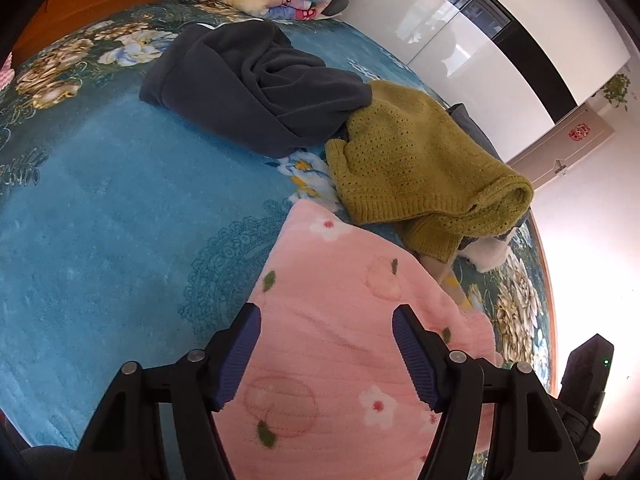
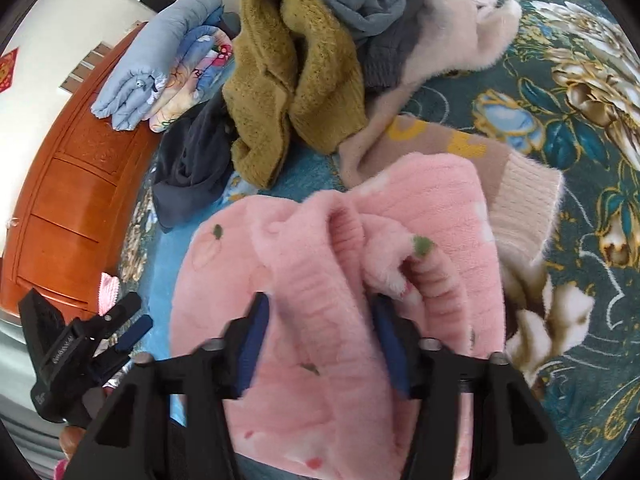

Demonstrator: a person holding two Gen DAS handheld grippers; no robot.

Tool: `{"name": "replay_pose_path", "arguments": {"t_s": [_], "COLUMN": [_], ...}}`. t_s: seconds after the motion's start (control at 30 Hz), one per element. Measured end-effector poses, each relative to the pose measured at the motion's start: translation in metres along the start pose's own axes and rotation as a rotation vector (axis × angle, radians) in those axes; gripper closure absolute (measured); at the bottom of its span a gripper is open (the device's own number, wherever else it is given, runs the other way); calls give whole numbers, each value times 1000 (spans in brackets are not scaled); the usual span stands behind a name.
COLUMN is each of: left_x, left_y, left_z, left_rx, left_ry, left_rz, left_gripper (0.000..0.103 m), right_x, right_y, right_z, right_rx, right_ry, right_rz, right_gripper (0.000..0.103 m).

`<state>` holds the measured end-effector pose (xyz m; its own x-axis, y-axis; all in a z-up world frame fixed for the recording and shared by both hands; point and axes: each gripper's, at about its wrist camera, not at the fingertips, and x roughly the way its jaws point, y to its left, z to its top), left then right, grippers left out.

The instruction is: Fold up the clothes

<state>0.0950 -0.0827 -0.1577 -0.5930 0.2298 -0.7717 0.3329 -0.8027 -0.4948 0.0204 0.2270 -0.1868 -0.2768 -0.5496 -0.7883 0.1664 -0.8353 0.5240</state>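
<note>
Your left tool (image 1: 326, 316) hangs spread wide over the flat, plushy pink fleece garment (image 1: 340, 344); your right tool (image 2: 318, 308) is open too, its ridged blue pads straddling a bunched ribbed fold of that garment. Beyond lie a knobbly mustard knit sweater (image 1: 416, 160) and a crumpled dark fleece (image 1: 256, 84) on the floral bed (image 1: 100, 208).

yellow letters on the beige sweater (image 2: 448, 148) are partly hidden and unreadable; no other text legible
</note>
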Motion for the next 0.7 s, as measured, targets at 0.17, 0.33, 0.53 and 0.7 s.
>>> {"name": "replay_pose_path", "arguments": {"t_s": [0.17,0.33,0.53,0.7], "left_x": [5,22,35,24], "left_y": [1,2,1,-1], "left_z": [0,-4,-7,-5], "left_rx": [-9,-15,-19,-11], "left_ry": [35,129,196,138], "left_rz": [-49,-10,11,-43], "left_gripper": [31,31,31,31], "right_x": [-54,-53,-14,-34], "right_y": [22,-5,-57,-30], "right_z": [6,0,-16,-8], "right_rx": [-86,-29,154,33], "right_ry": [-168,-151,-46,-60], "right_rz": [121,97,16,-49], "right_gripper": [90,90,90,82]}}
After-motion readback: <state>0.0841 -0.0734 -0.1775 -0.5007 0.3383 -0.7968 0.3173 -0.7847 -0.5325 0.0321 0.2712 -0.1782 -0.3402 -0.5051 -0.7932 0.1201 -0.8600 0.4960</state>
